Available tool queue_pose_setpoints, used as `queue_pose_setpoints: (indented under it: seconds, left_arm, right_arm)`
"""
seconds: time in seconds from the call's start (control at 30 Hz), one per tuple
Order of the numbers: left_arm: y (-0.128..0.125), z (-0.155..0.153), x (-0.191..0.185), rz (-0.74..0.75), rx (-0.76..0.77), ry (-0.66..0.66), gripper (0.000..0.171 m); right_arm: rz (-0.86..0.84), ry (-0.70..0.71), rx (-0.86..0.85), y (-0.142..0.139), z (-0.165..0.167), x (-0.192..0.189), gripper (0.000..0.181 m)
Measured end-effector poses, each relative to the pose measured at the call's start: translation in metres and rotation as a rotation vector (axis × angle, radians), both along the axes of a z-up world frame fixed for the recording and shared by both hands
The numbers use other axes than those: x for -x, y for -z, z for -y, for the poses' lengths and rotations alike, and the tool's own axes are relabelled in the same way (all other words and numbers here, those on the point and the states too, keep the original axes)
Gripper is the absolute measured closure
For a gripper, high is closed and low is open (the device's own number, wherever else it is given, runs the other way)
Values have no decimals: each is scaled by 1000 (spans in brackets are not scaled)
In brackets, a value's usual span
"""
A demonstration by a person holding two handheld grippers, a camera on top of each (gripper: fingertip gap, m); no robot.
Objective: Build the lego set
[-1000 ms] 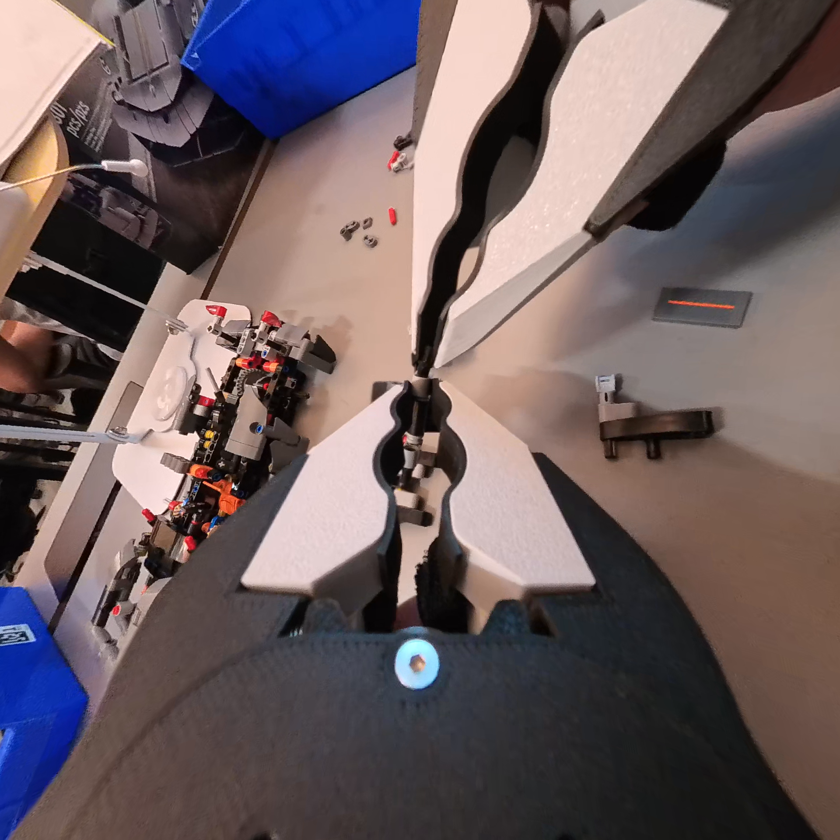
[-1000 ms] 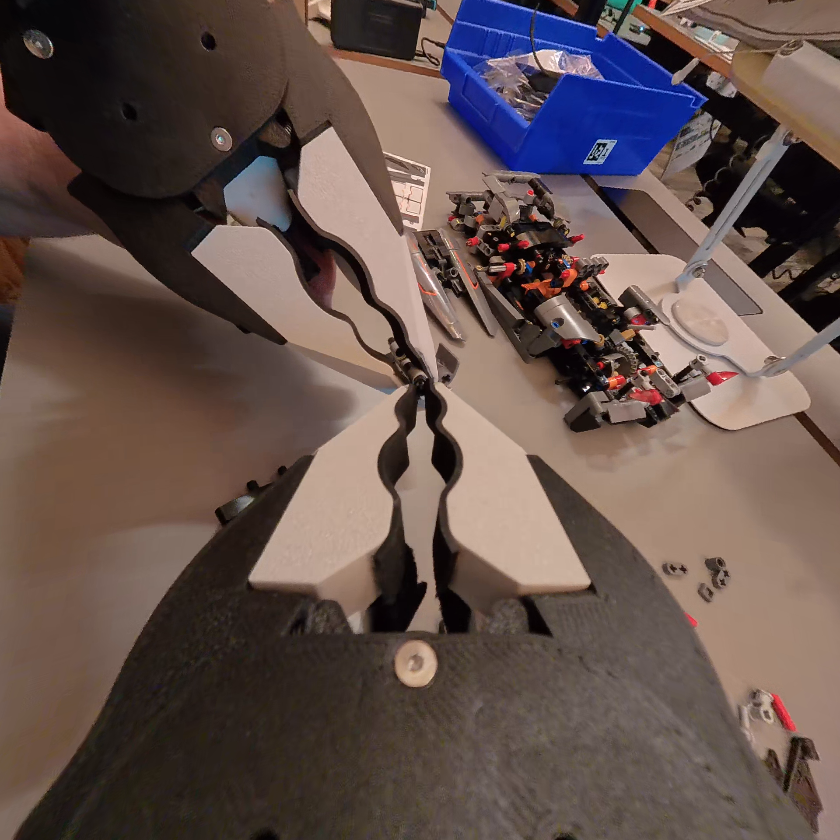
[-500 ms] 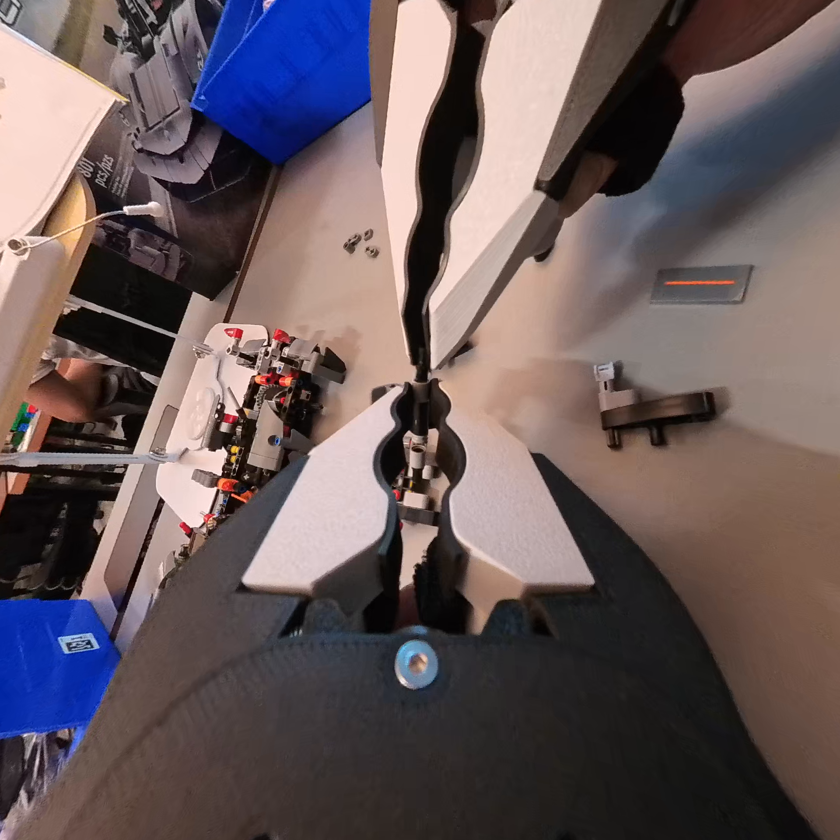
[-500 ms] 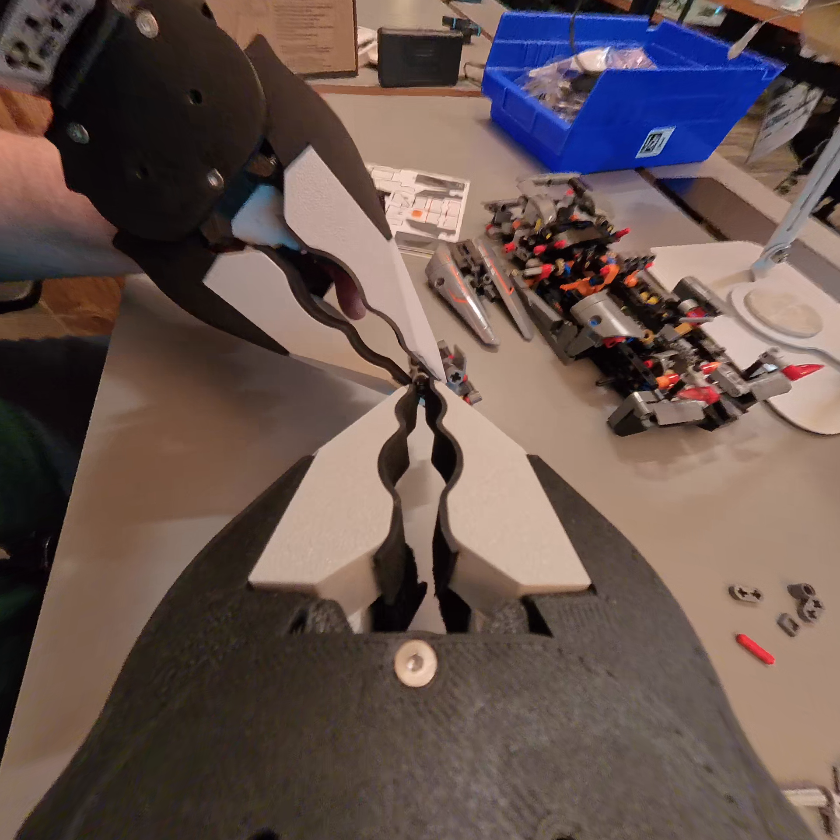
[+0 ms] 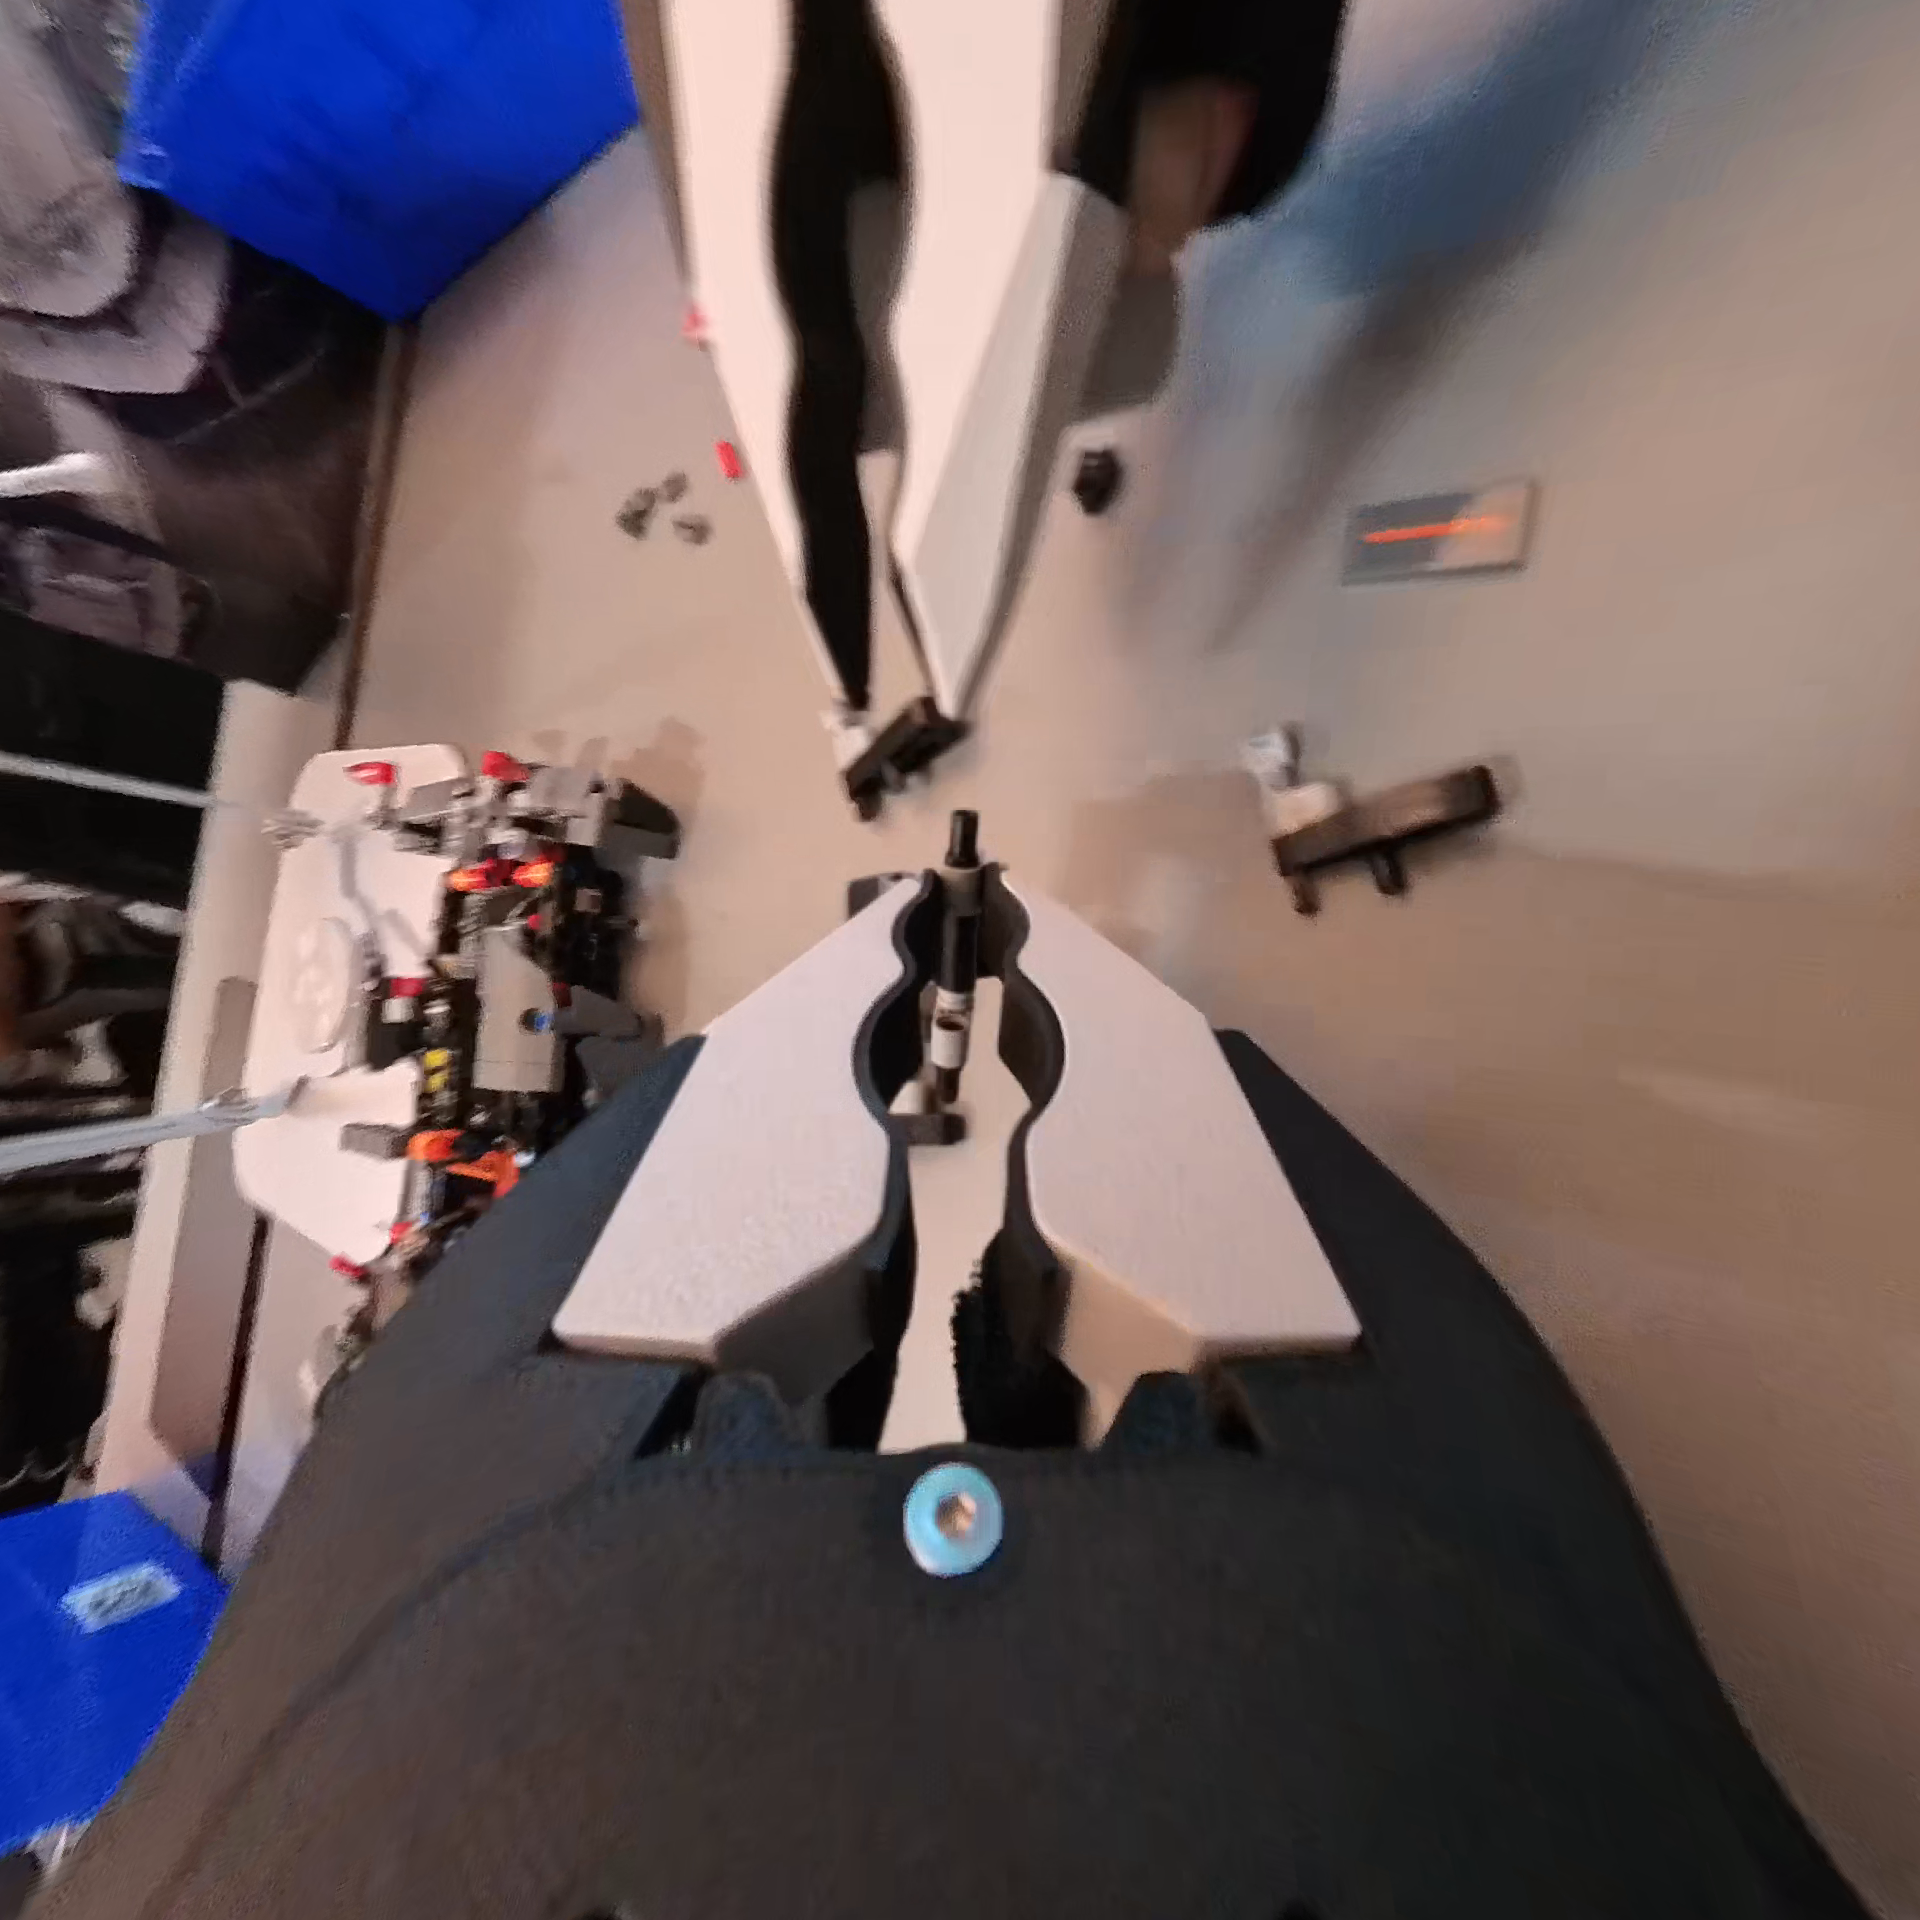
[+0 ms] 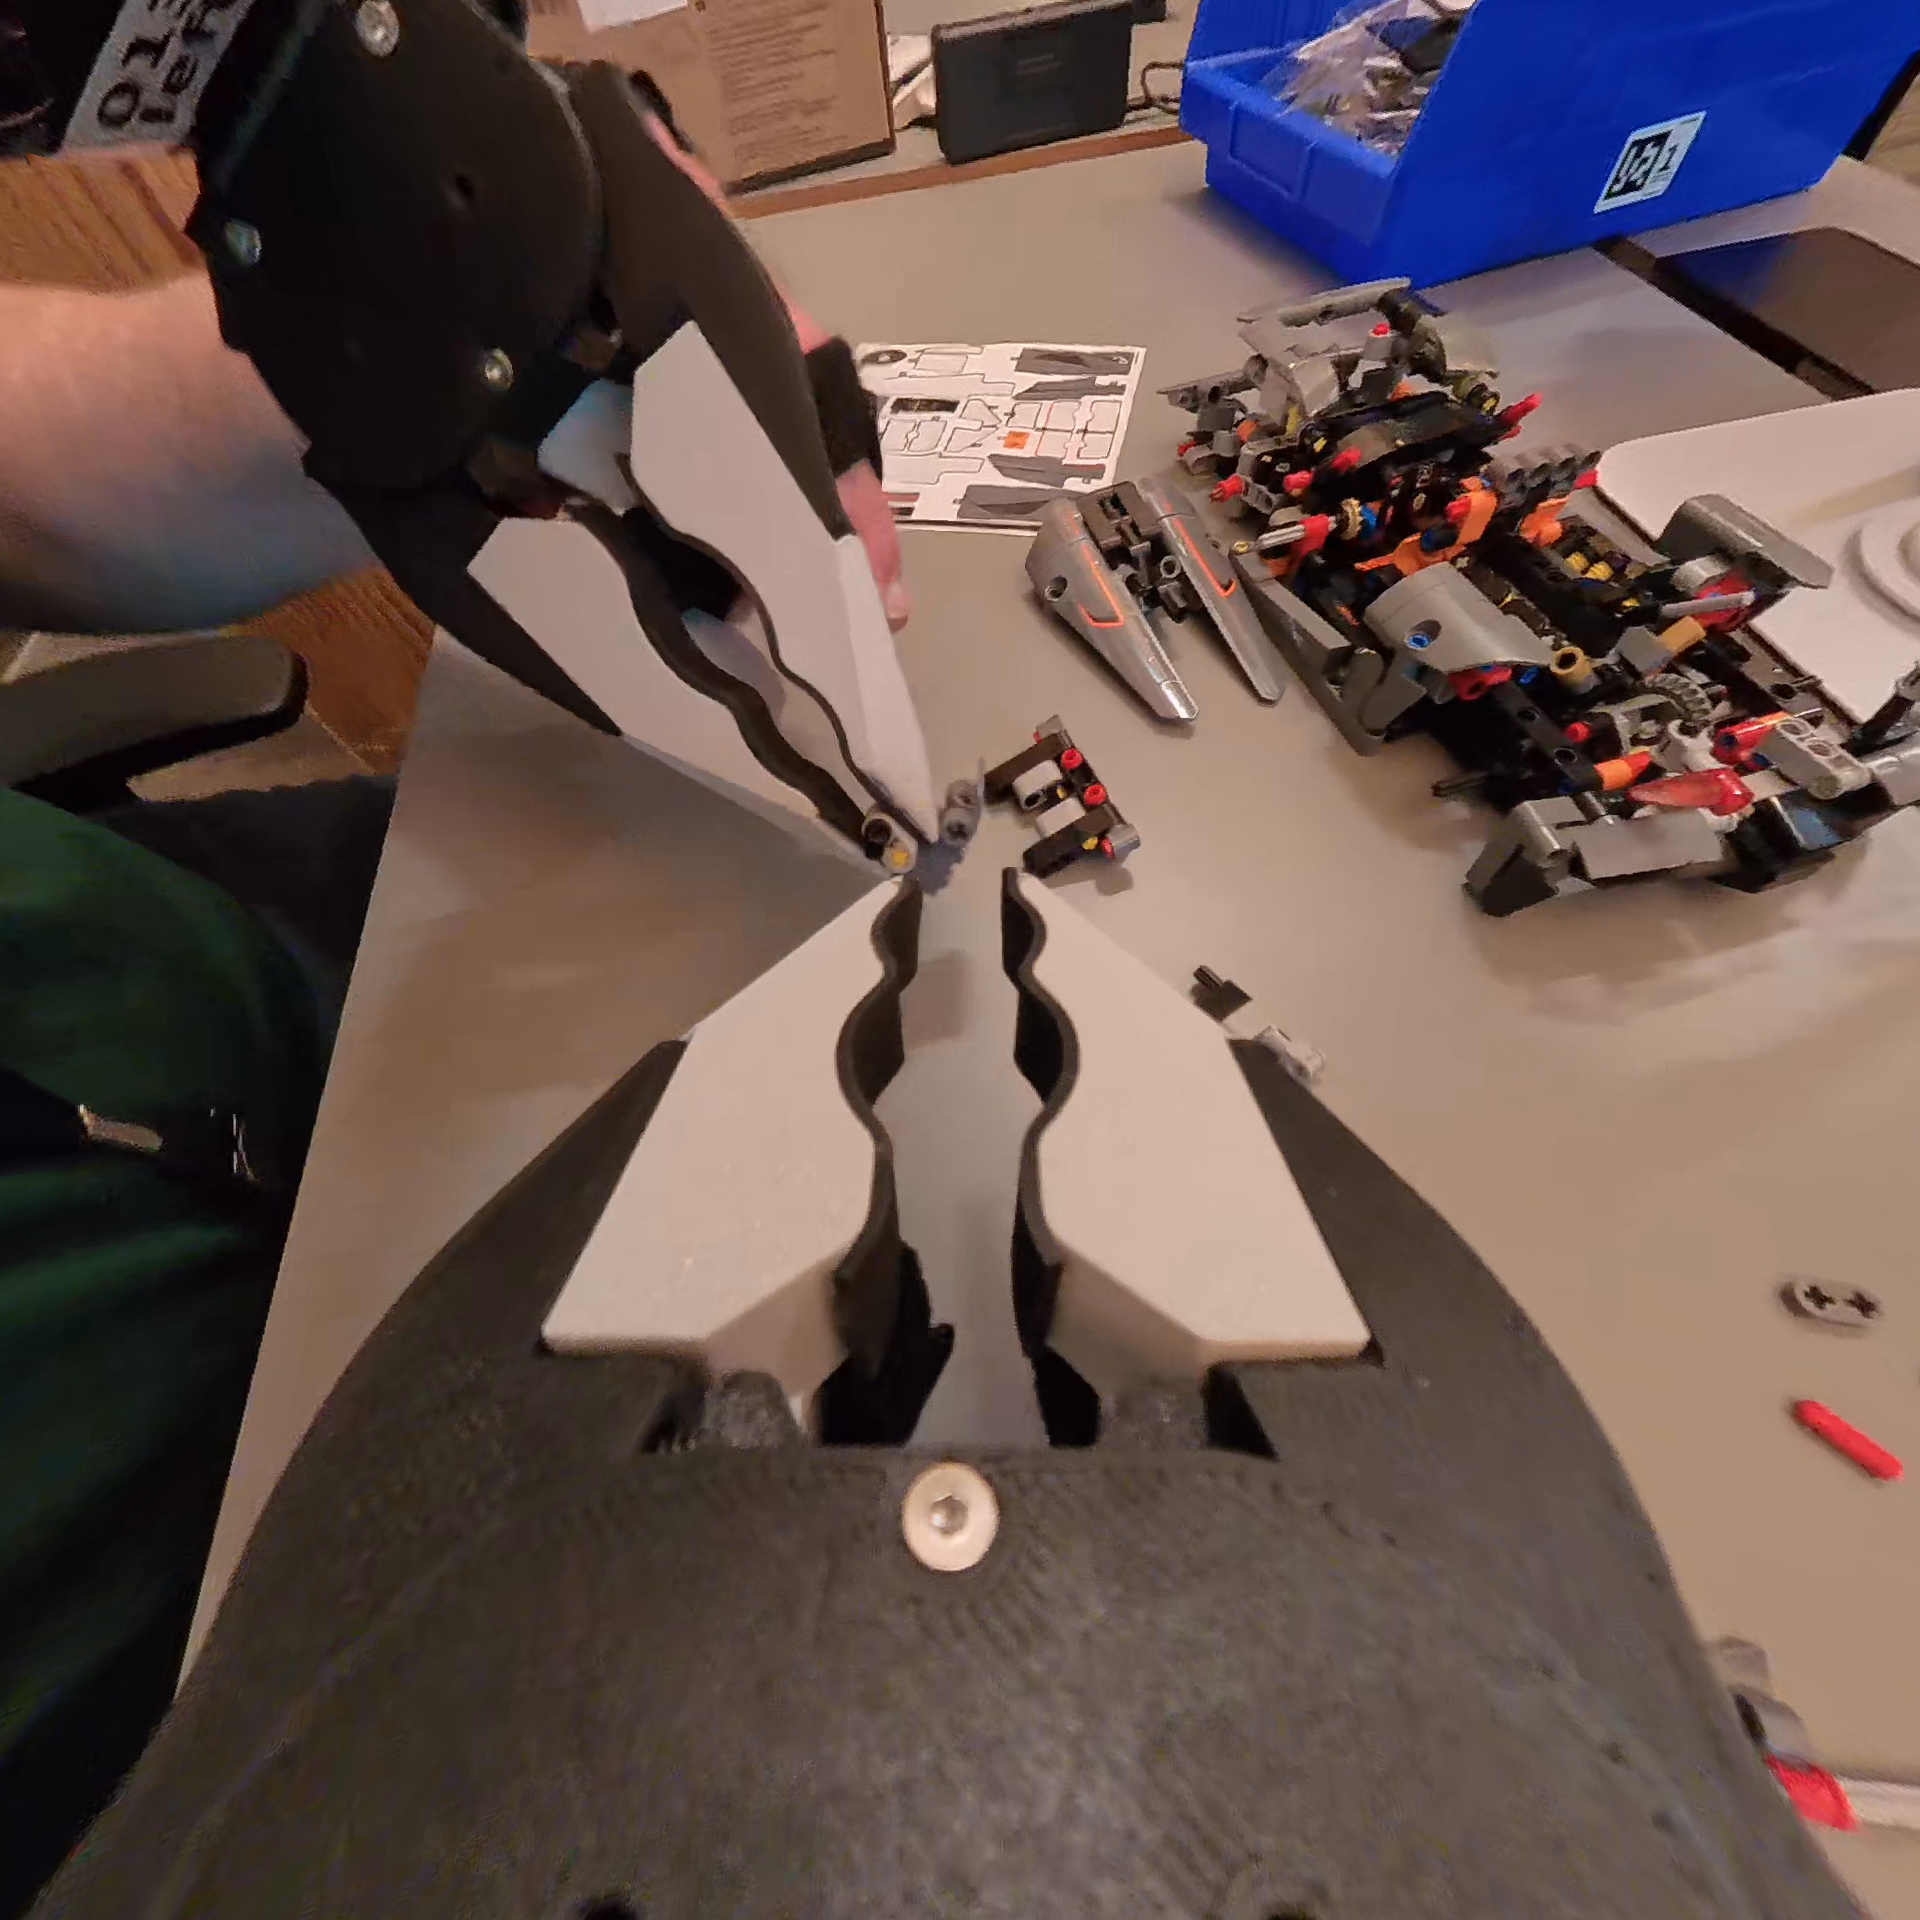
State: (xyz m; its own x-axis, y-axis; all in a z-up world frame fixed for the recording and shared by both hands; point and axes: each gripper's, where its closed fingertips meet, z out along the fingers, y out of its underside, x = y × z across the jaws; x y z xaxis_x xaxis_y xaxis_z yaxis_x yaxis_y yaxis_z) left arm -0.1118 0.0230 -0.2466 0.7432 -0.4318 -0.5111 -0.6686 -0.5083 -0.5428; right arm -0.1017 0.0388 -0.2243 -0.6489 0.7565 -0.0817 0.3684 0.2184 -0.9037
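Observation:
My left gripper is shut on a small black and grey lego sub-assembly. A black axle end sticks out past its tips. In the right wrist view the left gripper holds this piece low over the table, just beyond my right tips. My right gripper is open and empty. It also shows in the left wrist view, with a small black and white piece on the table at its tips. The part-built lego car lies to the right.
A black block with red pins, two grey wedge panels and a sticker sheet lie near the car. A blue bin stands behind. A black beam, a striped grey tile and a red pin lie loose. Less than 4 cm separates the two grippers' tips. Left tips and right tips are each some 15 cm from the part-built lego car. It is also in sight in the left wrist view.
My right gripper was shut tip to tip against the left-held piece; it has opened and drawn back. A small black and white piece now lies on the table. The left stays shut.

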Motion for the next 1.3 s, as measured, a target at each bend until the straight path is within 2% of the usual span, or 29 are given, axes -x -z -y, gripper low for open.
queue_pose_setpoints:
  seconds: [0.2,0.3,0.4,0.5,0.6,0.67,0.77,0.87,0.9,1.0,1.1,1.3]
  left_arm:
    - [31,25,-18,31,272,146,166]
    - [33,23,-17,1,293,149,162]
    - [27,27,-15,33,266,98,152]
    - [10,35,-12,87,162,19,150]
    - [8,45,-3,123,111,-73,144]
    - [11,48,5,117,93,-134,138]
    - [20,49,2,129,109,-146,133]
    - [30,47,3,152,126,-147,141]
    - [32,46,2,162,115,-141,142]
    - [31,42,3,161,82,-134,144]
    - [29,38,0,178,70,-102,146]
    - [31,34,-3,189,72,-61,145]
  right_arm:
    - [34,-28,-16,10,-3,-14,177]
    - [65,-29,-31,18,-4,-19,172]
    - [90,-42,-51,22,-5,-23,170]
    - [133,-95,-100,28,3,-25,176]
    - [164,-129,-139,35,15,-22,167]
    - [171,-136,-163,37,20,-17,159]
    - [185,-119,-168,37,27,-8,141]
    - [218,-63,-238,48,33,-4,112]
    - [228,-39,-262,53,35,-2,110]
    - [264,4,-296,66,38,3,118]
    - [263,9,-296,66,40,6,131]
    - [255,-5,-311,64,41,9,128]
